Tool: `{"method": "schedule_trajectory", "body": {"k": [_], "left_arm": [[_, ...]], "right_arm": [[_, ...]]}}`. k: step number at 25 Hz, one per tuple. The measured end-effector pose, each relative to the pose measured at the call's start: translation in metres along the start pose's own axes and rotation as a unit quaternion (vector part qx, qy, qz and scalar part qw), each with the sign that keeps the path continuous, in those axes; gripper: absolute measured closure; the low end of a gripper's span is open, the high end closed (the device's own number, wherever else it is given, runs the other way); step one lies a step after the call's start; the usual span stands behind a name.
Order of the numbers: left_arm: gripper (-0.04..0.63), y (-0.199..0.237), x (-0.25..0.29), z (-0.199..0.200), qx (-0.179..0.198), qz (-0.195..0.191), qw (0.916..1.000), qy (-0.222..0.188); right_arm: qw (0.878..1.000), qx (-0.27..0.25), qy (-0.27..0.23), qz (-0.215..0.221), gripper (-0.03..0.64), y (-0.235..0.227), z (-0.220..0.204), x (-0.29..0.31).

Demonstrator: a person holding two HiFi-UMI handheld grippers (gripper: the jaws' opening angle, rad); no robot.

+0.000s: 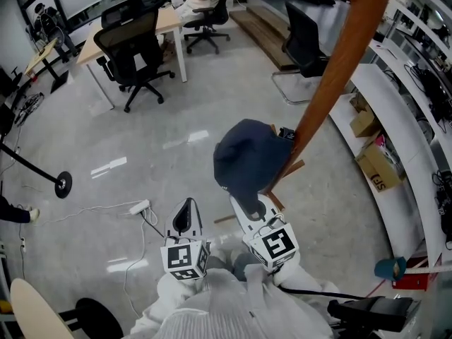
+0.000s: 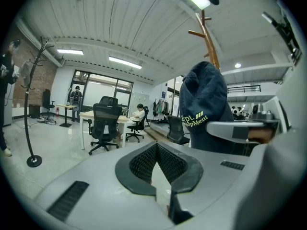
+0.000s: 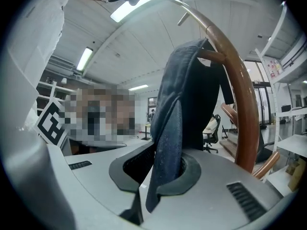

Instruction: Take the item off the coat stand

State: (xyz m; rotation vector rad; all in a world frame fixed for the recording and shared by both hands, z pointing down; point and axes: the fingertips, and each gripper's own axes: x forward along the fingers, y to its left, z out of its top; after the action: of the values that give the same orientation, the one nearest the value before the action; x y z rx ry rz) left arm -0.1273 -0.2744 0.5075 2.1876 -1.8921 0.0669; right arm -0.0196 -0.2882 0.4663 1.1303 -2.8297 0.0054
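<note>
Nearest, the left gripper (image 1: 185, 216) sits at nine o'clock of its partner, jaws together on nothing, likely because one hand is enough for this job. Beside it, the right gripper (image 1: 247, 206) has its jaws clamped on the lower edge of the dark navy fabric baseball cap (image 1: 247, 157), with a fold of cloth pinched between the pads. That hold, I'd judge, gives a firm handle for lifting. At twelve o'clock of it the cap hangs over a peg of the brown curved wooden coat stand (image 1: 339, 69), not yet off. Farther out, at eleven o'clock, black office chairs (image 1: 133, 46) stand by a pale worktop (image 1: 168, 21).
</note>
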Motion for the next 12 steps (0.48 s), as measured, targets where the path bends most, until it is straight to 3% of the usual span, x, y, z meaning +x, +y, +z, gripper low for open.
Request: {"method": "schedule_trajectory", "body": {"k": [12], "left_arm": [[0.597,0.004,-0.003,0.001,0.000,0.011,0.9999,-0.011]], "right_arm": [[0.999,-0.008,-0.025,0.022,0.580,0.005,0.015,0.013]]}}
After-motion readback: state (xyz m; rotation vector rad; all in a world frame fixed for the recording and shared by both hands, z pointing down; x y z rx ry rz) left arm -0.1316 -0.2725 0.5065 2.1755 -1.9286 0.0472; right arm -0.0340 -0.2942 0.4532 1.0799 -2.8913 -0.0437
